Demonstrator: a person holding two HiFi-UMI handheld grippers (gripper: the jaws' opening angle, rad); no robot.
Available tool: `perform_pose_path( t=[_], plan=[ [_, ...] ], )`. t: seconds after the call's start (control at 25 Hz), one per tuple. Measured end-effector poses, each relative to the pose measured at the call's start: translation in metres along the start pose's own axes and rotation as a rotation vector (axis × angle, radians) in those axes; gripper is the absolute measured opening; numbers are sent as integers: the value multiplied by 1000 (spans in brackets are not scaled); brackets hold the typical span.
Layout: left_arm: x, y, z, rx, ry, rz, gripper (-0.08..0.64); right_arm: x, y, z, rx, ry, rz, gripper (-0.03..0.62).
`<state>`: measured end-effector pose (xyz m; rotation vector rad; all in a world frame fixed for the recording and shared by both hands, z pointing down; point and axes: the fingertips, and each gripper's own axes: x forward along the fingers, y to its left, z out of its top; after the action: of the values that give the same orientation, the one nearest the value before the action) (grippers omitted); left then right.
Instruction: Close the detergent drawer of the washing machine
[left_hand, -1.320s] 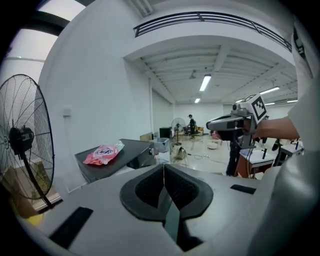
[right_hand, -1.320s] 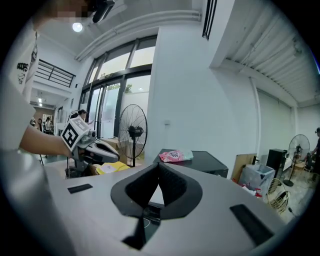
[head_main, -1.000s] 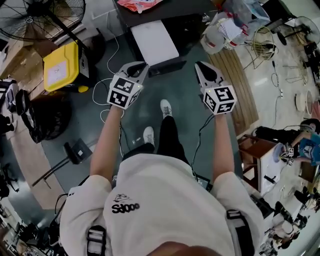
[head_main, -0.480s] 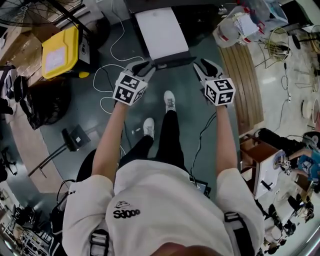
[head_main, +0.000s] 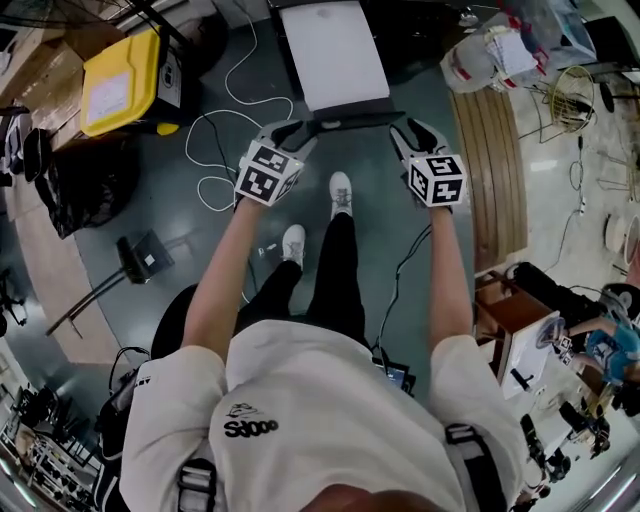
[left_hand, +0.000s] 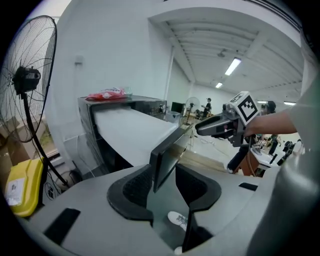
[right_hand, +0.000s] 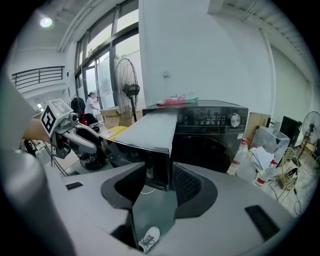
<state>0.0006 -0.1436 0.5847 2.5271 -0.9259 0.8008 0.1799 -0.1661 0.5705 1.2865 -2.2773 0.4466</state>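
Observation:
The drawer (head_main: 333, 52) sticks far out of the dark washing machine (right_hand: 215, 130), white on top with a dark front panel (head_main: 350, 120). My left gripper (head_main: 295, 132) is at the panel's left end. In the left gripper view the panel's corner (left_hand: 167, 155) stands between the jaws of that gripper (left_hand: 165, 185), which are opening and show gaps to the pads. My right gripper (head_main: 410, 132) is at the right end. Its jaws (right_hand: 157, 185) are opening too, with the panel's other corner (right_hand: 157, 167) between them.
A yellow box (head_main: 120, 80) and a standing fan (left_hand: 27, 85) are to the left, with white cables (head_main: 215, 150) on the floor. Wooden boards (head_main: 495, 170) and bagged bottles (head_main: 490, 55) lie to the right. The person's shoes (head_main: 340, 190) stand below the drawer. A pink item (right_hand: 175, 100) lies on the machine.
Both grippers have come down and closer to the drawer's front panel, one at each end. Their jaws, shut a second ago, now stand apart around the panel's corners.

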Motion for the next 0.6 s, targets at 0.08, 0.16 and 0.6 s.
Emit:
perform_pose_path(
  t=[0.08,0.16,0.6],
  plan=[
    [4,2,-5,-4,8,5,156,6,-2,-2,-6,4,0,150],
    [8,3,-9,-5,17,14,158,9,-5,-2,-6,1,-6,150],
    [15,16,-2,-36,-11,31,161,14,-15,4,17,-15,-34,158]
  ],
)
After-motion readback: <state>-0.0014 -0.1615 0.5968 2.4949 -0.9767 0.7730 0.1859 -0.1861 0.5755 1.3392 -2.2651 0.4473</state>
